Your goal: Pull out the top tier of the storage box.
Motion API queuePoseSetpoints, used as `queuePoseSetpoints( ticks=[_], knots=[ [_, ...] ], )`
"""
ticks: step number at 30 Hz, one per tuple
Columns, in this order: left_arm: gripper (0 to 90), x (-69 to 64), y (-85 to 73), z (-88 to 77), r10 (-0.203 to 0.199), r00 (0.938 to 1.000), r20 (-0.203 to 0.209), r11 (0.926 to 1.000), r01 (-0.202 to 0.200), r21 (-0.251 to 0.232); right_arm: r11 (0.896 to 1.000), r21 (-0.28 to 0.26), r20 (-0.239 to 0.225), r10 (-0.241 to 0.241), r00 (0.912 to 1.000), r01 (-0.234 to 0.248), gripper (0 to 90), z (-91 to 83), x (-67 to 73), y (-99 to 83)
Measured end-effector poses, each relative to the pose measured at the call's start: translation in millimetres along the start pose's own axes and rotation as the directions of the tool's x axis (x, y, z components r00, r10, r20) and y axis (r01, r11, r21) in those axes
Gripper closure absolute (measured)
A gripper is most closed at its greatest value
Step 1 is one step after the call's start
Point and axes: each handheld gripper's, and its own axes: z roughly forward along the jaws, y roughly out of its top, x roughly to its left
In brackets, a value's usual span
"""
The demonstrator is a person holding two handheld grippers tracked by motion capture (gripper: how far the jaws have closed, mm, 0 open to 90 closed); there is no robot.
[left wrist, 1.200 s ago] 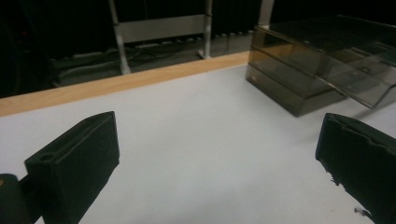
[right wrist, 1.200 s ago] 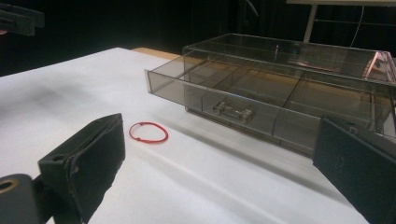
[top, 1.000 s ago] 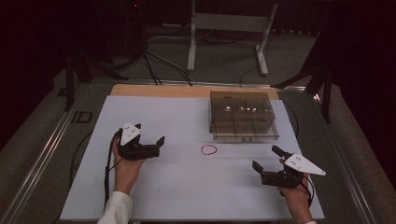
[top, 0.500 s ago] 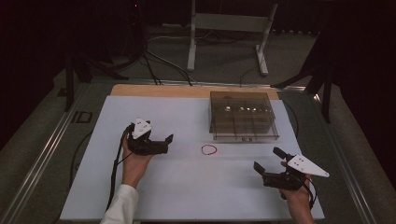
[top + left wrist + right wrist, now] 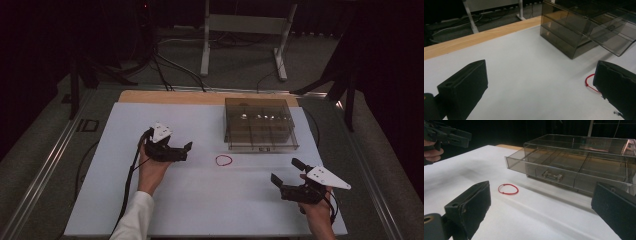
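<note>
A small red loop [image 5: 224, 160] lies flat on the white table top [image 5: 200, 200], just in front of a smoked clear drawer box [image 5: 260, 130]. The box's drawer [image 5: 554, 173] is pulled out a little, with a metal handle on its front. My left gripper [image 5: 186, 151] hovers open to the left of the loop, jaws pointing at it. In the left gripper view [image 5: 539, 87] the red loop [image 5: 590, 83] peeks out beside the right jaw. My right gripper [image 5: 284, 171] is open at the front right. Its own view [image 5: 539, 210] faces the red loop [image 5: 508, 189] and the drawer.
A wooden strip [image 5: 170, 97] edges the table's far side. Past it are a metal stand [image 5: 245, 30] and cables on the floor. The left gripper [image 5: 449, 135] shows far off in the right gripper view. Bare white surface spreads between both hands.
My left gripper has moved to the right, toward the red loop. The right gripper has barely shifted. The loop and the box are where they were.
</note>
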Motion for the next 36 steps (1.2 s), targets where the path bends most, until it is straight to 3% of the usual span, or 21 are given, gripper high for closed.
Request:
queuePoseSetpoints(
  ticks=[10,18,36],
  knots=[
    [1.1,-9.6,2.6,18.2,0.028,0.9992,0.029,0.9990,-0.029,0.035,1.000,0.003,-0.001,0.005,1.0000,-0.005,2.9,1.1,-0.6,-1.0],
    [1.1,-12.9,3.9,26.8,0.027,0.9987,0.042,0.9987,-0.028,0.041,1.000,0.002,0.001,0.008,1.0000,-0.008,2.9,0.5,-1.5,-1.1],
    [1.1,-30.1,7.1,49.4,0.053,0.9931,0.105,0.9949,-0.062,0.080,1.000,-0.002,0.018,0.015,0.9997,-0.015,2.9,-0.3,-5.5,-1.6]
  ],
)
